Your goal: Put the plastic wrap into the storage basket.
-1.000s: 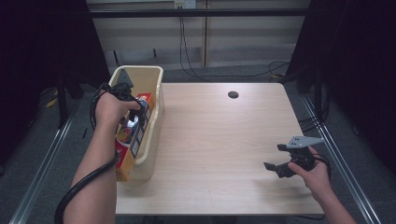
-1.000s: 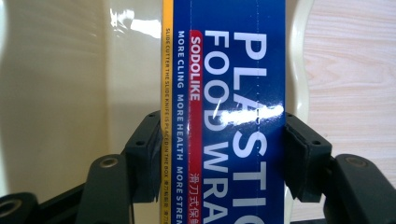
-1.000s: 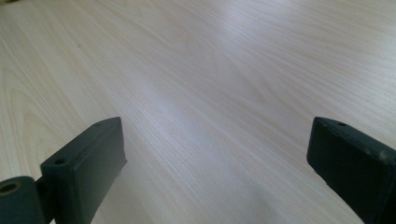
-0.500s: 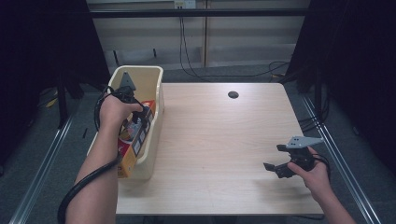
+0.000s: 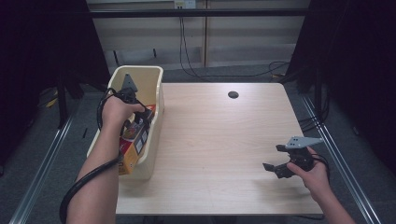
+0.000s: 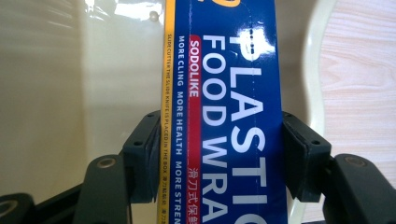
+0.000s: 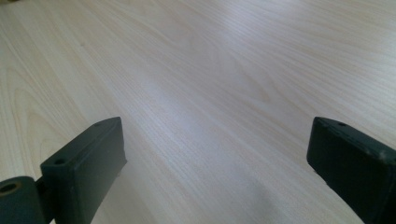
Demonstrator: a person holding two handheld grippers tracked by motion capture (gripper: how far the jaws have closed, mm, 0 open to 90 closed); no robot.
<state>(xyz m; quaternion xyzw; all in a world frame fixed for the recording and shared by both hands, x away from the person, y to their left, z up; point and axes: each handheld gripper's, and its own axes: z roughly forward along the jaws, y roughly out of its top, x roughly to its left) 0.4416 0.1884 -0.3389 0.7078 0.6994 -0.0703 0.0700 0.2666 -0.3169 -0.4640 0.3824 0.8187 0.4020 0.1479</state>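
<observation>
A pale wooden table [image 5: 219, 140] stands in the middle of the room, with a cream plastic bin [image 5: 152, 84] sitting along its left edge. The person's left hand [image 5: 116, 109] reaches over the bin, holding the left gripper [image 5: 140, 119] down inside it. In the left gripper view its two black jaws are pinching a long blue box of plastic food wrap [image 6: 233, 116], one pad flat against each long side. The box has a yellow strip along one edge and white lettering running down its length. It lies inside the bin, with the cream wall [image 6: 70, 93] behind it on one side and the rim and table top on the other. From the high view, the box [image 5: 135, 140] shows orange and red print on its near end, and it leans lengthwise in the near half of the bin. A black cable [image 5: 88, 175] trails from the left gripper along the forearm.

At the near right of the table, the right hand [image 5: 315, 175] holds the right gripper [image 5: 275, 158] low over the wood, well apart from the bin. A grey three-cornered plate [image 5: 302, 141] sits on top of it. In the right gripper view its jaws stand spread wide with only bare wood grain [image 7: 210, 93] between them, gripping nothing.

A small dark round spot [image 5: 233, 94] sits near the far edge of the table. Beyond the table, cables [image 5: 191, 56] hang against a light wall panel, and dark curtains close in on both sides.
</observation>
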